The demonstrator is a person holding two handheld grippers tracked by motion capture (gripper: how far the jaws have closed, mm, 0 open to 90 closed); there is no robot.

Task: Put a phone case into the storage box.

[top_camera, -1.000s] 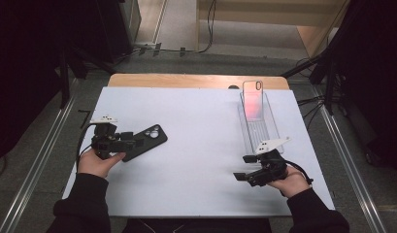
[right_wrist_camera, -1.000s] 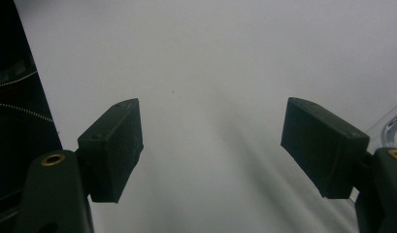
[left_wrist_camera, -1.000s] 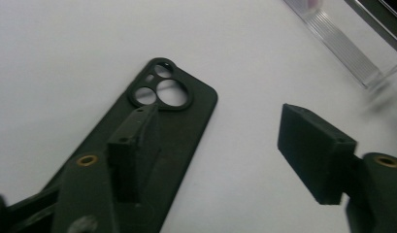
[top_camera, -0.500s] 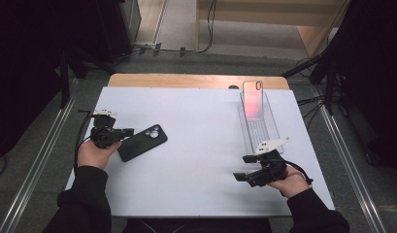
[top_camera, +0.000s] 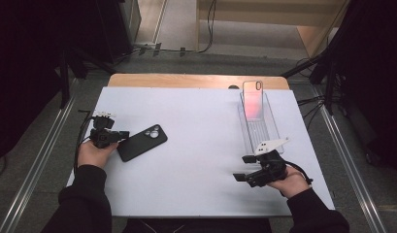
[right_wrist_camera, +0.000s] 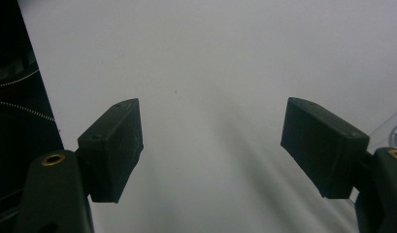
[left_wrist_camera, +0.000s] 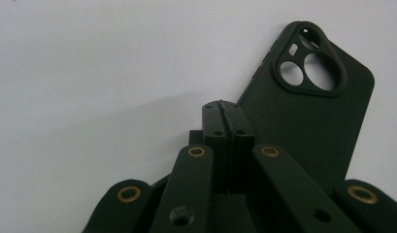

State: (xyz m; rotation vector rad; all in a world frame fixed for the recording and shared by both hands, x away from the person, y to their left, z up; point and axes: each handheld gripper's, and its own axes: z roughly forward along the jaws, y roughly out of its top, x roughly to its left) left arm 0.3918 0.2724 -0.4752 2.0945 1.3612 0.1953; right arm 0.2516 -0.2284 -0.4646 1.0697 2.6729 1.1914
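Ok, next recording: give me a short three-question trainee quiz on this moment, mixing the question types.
1. True or false: the left gripper has its jaws closed together with nothing between them.
2. Multiple choice: where does the black phone case lie? A) in the clear tray B) flat on the white table, beside the left gripper C) between the right gripper's jaws
3. Short answer: what stands upright at the far end of the clear tray?

Key
1. True; the case lies beside the jaws.
2. B
3. A clear phone case with a pink glow; the right gripper rests open near the tray's near end.
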